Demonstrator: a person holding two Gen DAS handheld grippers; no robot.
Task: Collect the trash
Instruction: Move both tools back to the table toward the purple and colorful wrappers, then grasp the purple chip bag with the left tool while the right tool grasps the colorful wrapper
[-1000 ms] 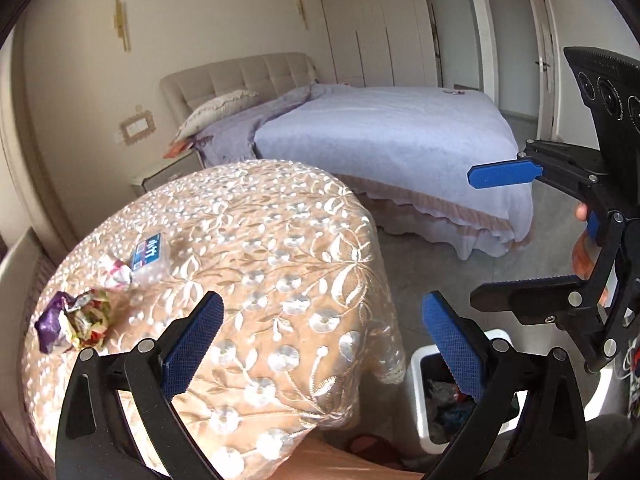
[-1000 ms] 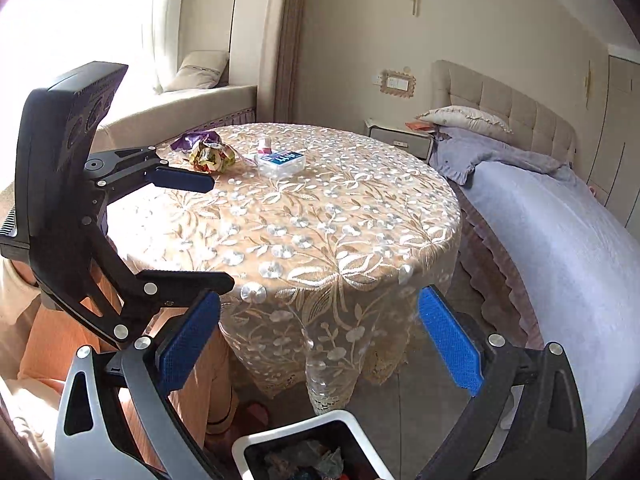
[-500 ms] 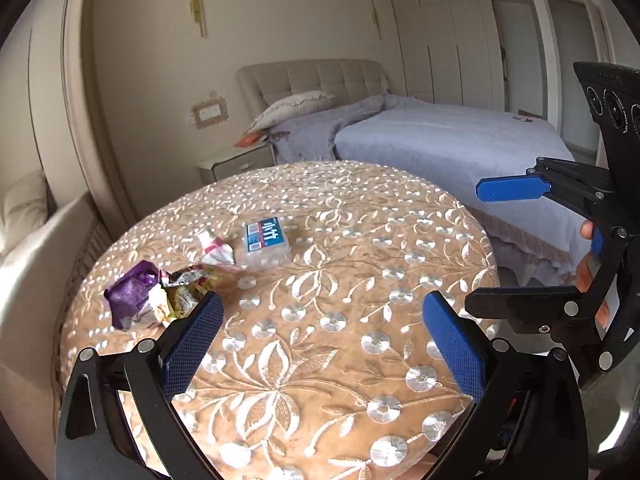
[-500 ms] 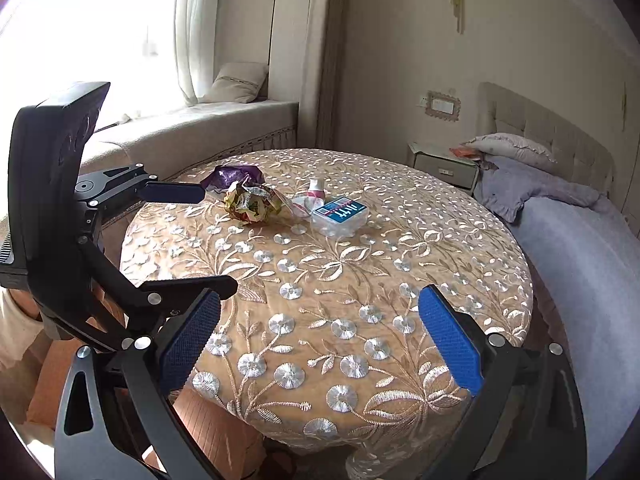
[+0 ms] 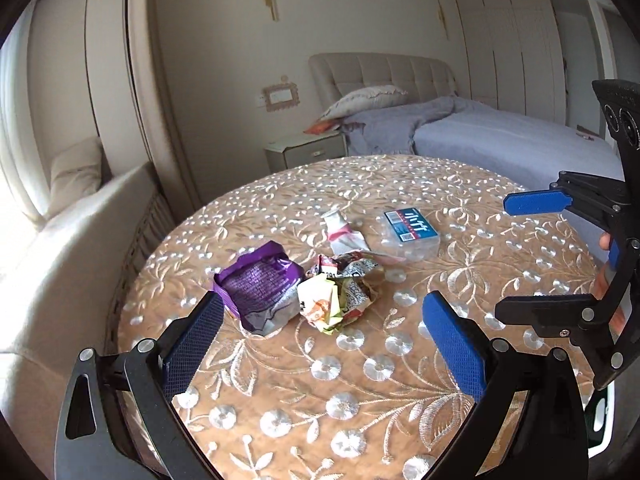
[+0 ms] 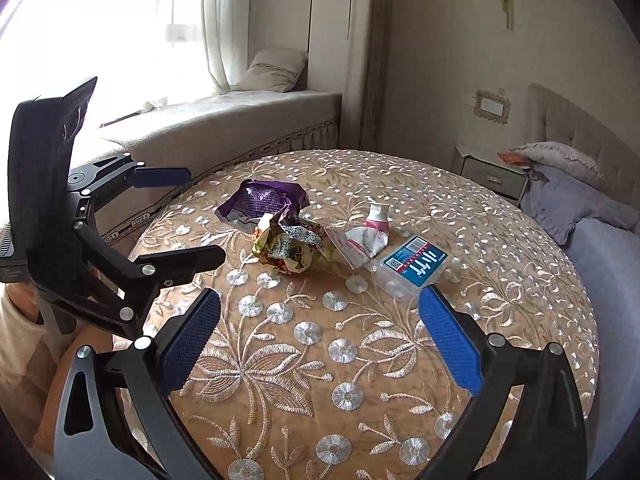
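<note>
Tabletop: tan cloth w/ shiny silver embroidery. Purple wrapper: glossy foil, creased. Crumpled wrapper: printed glossy plastic film. Small box: clear plastic, paper label. Left tongs: matt black plastic, textured blue pads.

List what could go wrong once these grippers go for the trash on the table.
1. The purple wrapper and crumpled wrapper touch, so the open left gripper may grab both or drop one.
2. The squeezed tube lies against the clear box; the right gripper could shove the box.
3. Fingers might snag the embroidered tablecloth.
</note>
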